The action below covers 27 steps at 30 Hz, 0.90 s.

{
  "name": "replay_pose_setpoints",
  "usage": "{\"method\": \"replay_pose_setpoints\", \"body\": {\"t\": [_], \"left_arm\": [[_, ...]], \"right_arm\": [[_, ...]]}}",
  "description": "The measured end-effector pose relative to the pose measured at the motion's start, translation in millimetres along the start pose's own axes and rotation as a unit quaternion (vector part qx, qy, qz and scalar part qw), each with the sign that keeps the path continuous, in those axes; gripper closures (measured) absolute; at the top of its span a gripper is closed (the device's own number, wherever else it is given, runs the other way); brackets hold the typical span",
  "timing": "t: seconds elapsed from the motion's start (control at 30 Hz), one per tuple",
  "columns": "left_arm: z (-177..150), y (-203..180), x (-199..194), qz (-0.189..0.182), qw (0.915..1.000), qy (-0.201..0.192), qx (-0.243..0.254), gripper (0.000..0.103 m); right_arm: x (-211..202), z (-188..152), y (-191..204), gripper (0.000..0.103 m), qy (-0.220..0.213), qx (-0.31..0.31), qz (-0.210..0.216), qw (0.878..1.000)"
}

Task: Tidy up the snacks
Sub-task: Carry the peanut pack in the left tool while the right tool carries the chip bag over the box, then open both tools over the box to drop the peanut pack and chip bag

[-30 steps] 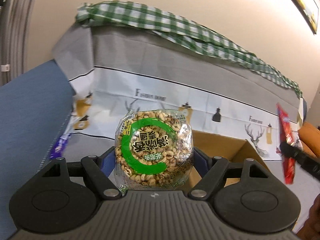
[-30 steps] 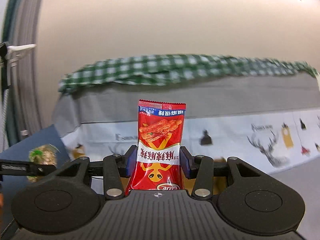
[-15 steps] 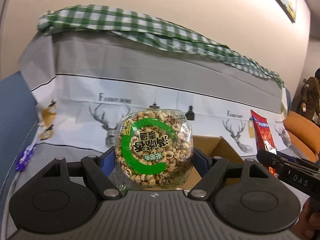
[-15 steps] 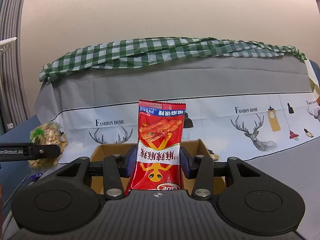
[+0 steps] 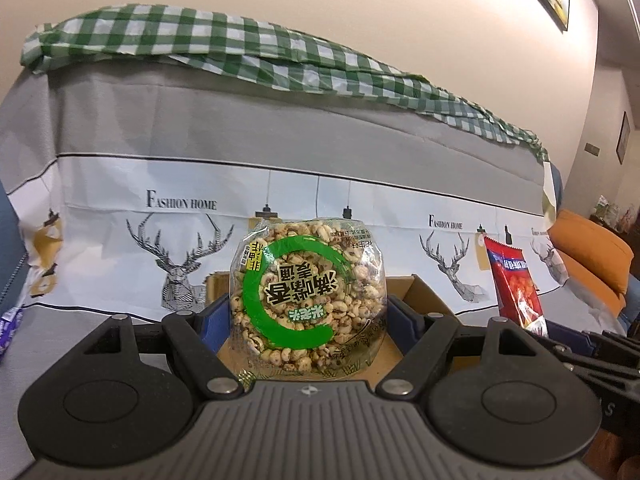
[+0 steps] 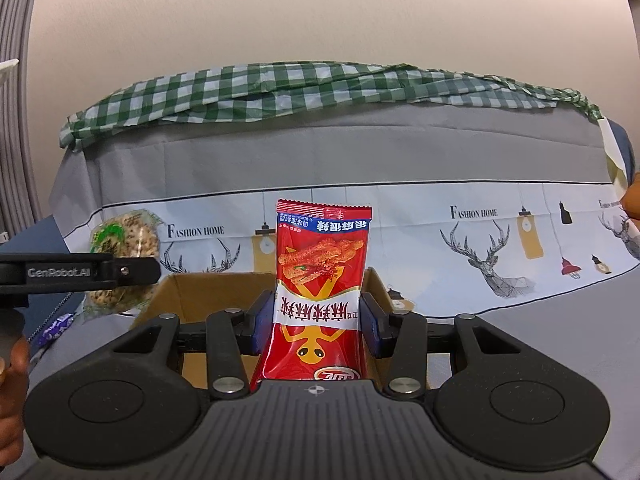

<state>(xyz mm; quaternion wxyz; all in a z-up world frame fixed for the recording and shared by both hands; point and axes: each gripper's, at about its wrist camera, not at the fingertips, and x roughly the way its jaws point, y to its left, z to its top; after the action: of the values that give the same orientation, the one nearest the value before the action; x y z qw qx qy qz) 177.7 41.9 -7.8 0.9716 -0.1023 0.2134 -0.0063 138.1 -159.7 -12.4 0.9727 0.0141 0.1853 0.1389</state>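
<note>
Both hands loaded, both closing on the box. Left gripper point(image 5: 308, 316) clamped on a clear round bag of puffed grain snacks with a green ring label point(image 5: 306, 296), blue pads pressed to its two sides, bag upright and label upside down to the camera. Right gripper point(image 6: 316, 320) clamped on a red foil packet of spicy sticks point(image 6: 320, 296), also upright between the pads. Change over the last second: in the left wrist view the open brown cardboard box point(image 5: 424, 294), which sat off at 4 o'clock of the bag, now lies directly behind and beneath it, and the deer-print grey and white sofa cover point(image 5: 180, 184) fills the backdrop squarely. In the right wrist view the box, hidden a second ago, now shows its open mouth behind the packet, with the left gripper and its grain bag at 9 o'clock, near the box's left wall. Grip widths unchanged on both. Reading: transport nearly done, both snacks poised at the box opening, neither yet inside; release into it looks like the next step. A small purple wrapped sweet point(image 6: 58, 326) lies on the seat at 8 o'clock, outside the box.
</note>
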Motion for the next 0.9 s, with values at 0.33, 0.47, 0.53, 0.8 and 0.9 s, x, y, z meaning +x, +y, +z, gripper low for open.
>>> {"method": "replay_pose_setpoints", "body": {"t": [0.33, 0.47, 0.53, 0.8, 0.9], "left_arm": [[1.2, -5.4, 12.6, -0.016, 0.9997, 0.012, -0.011, 0.020], [1.8, -3.2, 11.9, -0.028, 0.9994, 0.014, -0.017, 0.013], [2.4, -0.7, 10.2, -0.029, 0.9993, 0.011, -0.019, 0.010], [1.8, 12.0, -5.7, -0.008, 0.9994, -0.029, -0.015, 0.011], [1.6, 15.6, -17.2, 0.000, 0.9983, -0.058, 0.003, 0.020]], "right_arm": [[4.9, 0.4, 4.5, 0.056, 0.013, -0.007, -0.010, 1.000], [9.7, 0.3, 7.2, 0.051, 0.022, -0.009, -0.021, 0.999], [14.4, 0.8, 8.1, 0.034, 0.030, -0.008, -0.041, 0.999], [22.4, -2.8, 12.6, 0.027, 0.044, 0.014, -0.055, 0.997], [22.5, -3.7, 18.9, 0.027, 0.042, 0.011, -0.057, 0.997]]}}
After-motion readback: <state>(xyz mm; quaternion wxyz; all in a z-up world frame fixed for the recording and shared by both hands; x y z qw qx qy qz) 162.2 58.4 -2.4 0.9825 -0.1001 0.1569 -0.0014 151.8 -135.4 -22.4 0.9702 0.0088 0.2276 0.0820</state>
